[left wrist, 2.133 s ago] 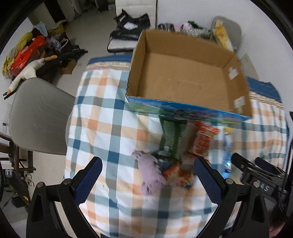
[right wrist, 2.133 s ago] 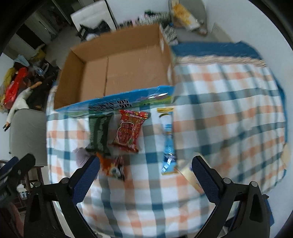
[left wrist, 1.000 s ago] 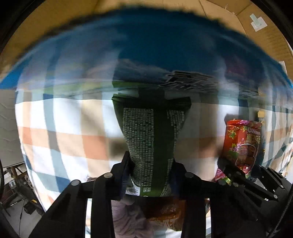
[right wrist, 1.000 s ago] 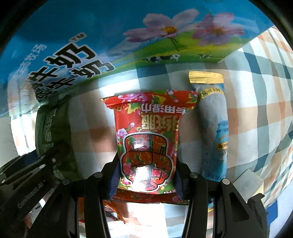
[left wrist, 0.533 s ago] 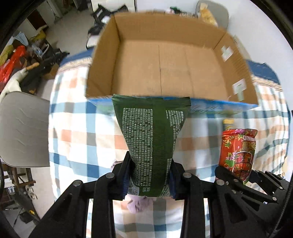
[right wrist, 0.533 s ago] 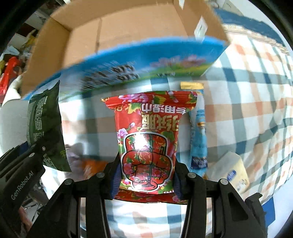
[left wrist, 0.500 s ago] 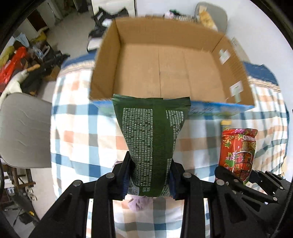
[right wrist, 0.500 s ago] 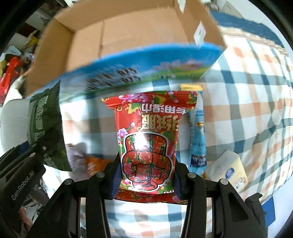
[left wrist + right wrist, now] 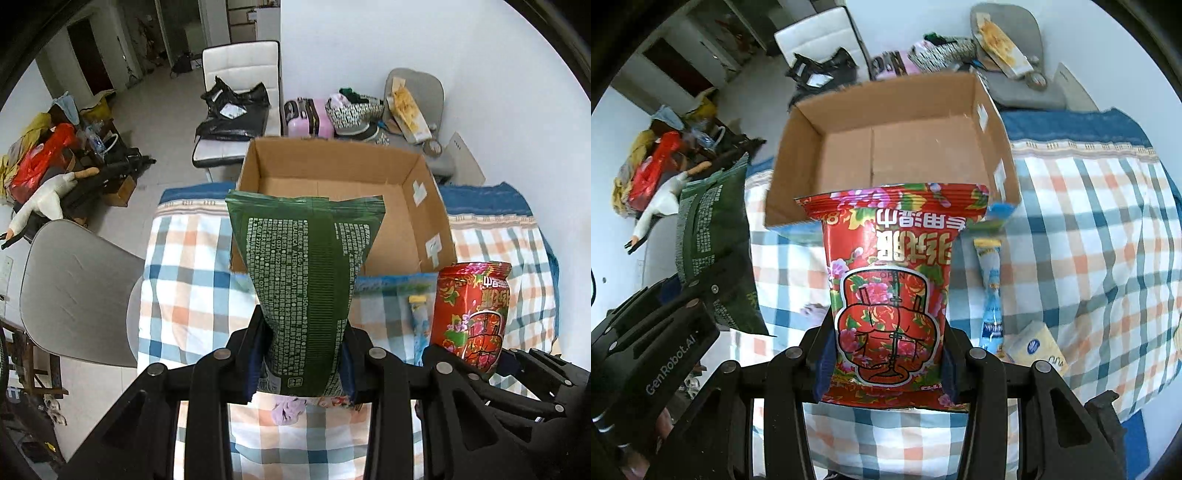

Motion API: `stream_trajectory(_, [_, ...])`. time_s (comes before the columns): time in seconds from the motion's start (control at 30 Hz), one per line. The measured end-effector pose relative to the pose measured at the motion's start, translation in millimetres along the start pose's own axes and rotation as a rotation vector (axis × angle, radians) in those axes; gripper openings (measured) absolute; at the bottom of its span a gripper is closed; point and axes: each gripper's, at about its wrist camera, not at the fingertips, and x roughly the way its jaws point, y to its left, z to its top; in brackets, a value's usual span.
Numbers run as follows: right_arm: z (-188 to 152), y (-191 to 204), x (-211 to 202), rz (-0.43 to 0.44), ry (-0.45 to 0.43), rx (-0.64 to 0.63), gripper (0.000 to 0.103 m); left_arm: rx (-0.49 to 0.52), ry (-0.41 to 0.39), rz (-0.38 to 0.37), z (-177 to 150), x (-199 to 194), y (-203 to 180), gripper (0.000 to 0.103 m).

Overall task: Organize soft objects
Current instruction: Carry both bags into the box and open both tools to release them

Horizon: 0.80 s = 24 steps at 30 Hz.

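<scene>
My left gripper [image 9: 303, 354] is shut on a green soft pack [image 9: 306, 273] and holds it upright in the air, in front of an open cardboard box [image 9: 424, 221]. My right gripper [image 9: 886, 354] is shut on a red flowered soft pack [image 9: 890, 288], also raised before the box [image 9: 886, 110]. The box looks empty inside. The red pack shows at right in the left wrist view [image 9: 471, 314]; the green pack shows at left in the right wrist view [image 9: 709, 236]. A purple soft toy [image 9: 288, 410] lies on the checked cloth below the green pack.
On the checked tablecloth [image 9: 1089, 240] lie a blue tube pack [image 9: 991, 291] and a yellow tissue pack [image 9: 1036, 349] to the right. A grey chair [image 9: 74, 291] stands left of the table. A white chair, bags and clutter stand behind the box.
Both grippers closed on their packs and lifted them off the cloth. Since half a second ago both have risen higher and pulled back, so the box sits lower and farther in view.
</scene>
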Motion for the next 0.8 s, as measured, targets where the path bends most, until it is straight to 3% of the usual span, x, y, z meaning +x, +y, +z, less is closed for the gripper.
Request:
stream_trajectory(0.13, [20,6,-31,0.030,-0.015,-0.026,0.048,-0.017,-0.011,-0.003,17,3,-2,0.031])
stream_trajectory(0.37, [66,-2,-28,0.038,-0.017,-0.041,0.048,-0.045,0.015,-0.006,64,38,-8,0.031])
stream_trajectory(0.5, [101,-18,-6,0.022,-0.005,-0.033,0.048,-0.046,0.070,-0.025,93,77,-12,0.031])
stream_trajectory(0.8, [187,-56,79,-0.001,0.084,-0.003,0.048,-0.076,0.281,-0.139,147,191,-26,0.031])
